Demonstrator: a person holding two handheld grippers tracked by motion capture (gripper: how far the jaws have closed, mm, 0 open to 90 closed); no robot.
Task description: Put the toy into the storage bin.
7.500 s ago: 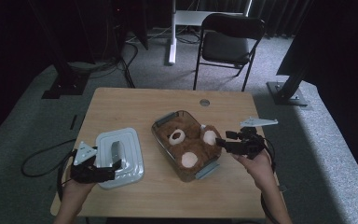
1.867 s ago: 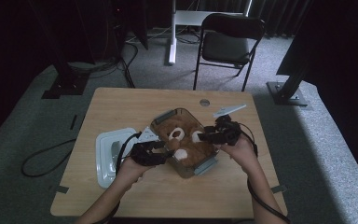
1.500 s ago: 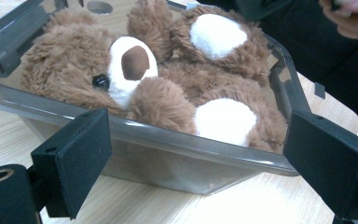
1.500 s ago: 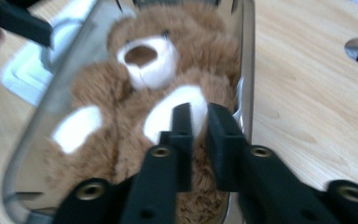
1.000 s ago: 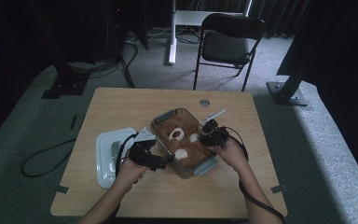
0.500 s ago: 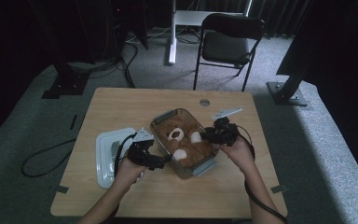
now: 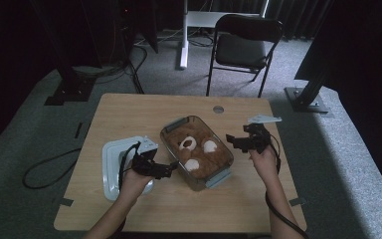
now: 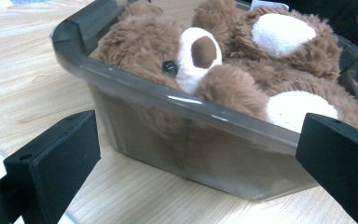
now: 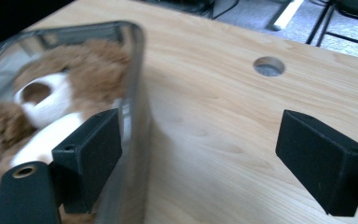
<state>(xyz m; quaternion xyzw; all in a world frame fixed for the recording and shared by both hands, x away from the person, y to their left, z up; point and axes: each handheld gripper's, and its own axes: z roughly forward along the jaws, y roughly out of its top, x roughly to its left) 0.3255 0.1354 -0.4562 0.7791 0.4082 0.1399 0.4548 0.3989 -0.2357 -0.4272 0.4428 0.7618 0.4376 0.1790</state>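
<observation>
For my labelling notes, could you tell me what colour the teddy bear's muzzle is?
The muzzle is white with a brown nose patch, on a brown teddy bear; clearest in the left gripper view.

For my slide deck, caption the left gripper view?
Open tongs face a clear bin holding a teddy bear.

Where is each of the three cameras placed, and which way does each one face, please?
High view: above the person's side, looking forward and down at the table; forearms and both grippers show.
Left gripper view: rides the left gripper, facing the bin side-on; own black fingers spread.
Right gripper view: rides the right gripper, facing the bin's outer wall and bare table; own fingers spread.
Shared: all three show the teddy bear in the bin.
</observation>
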